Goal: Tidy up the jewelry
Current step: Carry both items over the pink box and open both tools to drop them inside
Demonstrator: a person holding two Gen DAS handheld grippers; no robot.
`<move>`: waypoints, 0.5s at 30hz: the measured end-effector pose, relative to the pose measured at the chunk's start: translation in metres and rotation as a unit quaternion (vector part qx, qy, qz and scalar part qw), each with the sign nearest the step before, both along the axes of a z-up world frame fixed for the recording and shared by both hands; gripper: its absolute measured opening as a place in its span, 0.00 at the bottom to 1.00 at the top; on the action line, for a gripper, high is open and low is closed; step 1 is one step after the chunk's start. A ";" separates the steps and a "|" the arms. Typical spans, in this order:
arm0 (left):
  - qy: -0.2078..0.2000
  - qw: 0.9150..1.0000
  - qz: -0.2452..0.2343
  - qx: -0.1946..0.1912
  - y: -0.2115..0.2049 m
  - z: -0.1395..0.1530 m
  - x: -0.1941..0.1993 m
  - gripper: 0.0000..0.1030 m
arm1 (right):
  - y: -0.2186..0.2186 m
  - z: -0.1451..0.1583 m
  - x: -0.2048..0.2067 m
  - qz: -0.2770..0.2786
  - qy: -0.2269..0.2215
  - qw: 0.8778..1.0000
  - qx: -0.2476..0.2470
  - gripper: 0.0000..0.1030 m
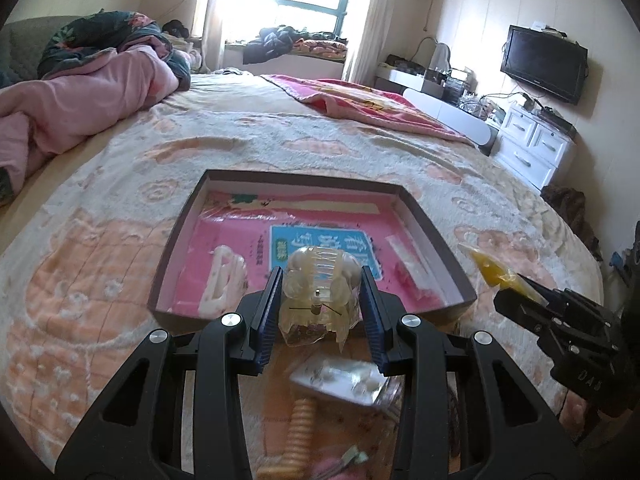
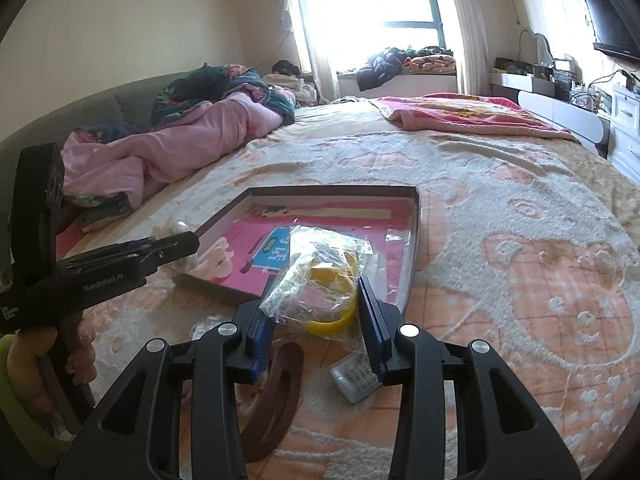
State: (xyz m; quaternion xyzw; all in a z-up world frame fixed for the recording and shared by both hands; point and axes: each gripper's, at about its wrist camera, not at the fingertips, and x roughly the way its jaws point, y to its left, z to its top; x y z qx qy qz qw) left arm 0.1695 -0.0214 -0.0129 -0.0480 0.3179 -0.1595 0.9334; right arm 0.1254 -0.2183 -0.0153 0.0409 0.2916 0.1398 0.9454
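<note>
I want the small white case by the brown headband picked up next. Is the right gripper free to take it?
Probably not yet: the right gripper is shut on a clear bag with a yellow bangle. The small white case lies uncovered just below.

Clear glossy plastic hair claw [image 1: 318,294], crinkly transparent bag [image 2: 320,276], and fuzzy woven cloth bedspread [image 1: 120,200]

You hold two grippers: between the left jaws one clear hair claw [image 1: 318,292], between the right jaws one plastic bag [image 2: 316,276] with one yellow bangle [image 2: 334,320]. Beyond the jaws lies one box lid [image 1: 432,220], with one cream clip [image 1: 224,280] inside.
</note>
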 end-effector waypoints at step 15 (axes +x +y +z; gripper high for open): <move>0.011 1.000 -0.015 0.005 -0.021 -0.010 0.040 0.28 | -0.018 0.002 0.033 -0.037 -0.002 0.999 -0.008 0.36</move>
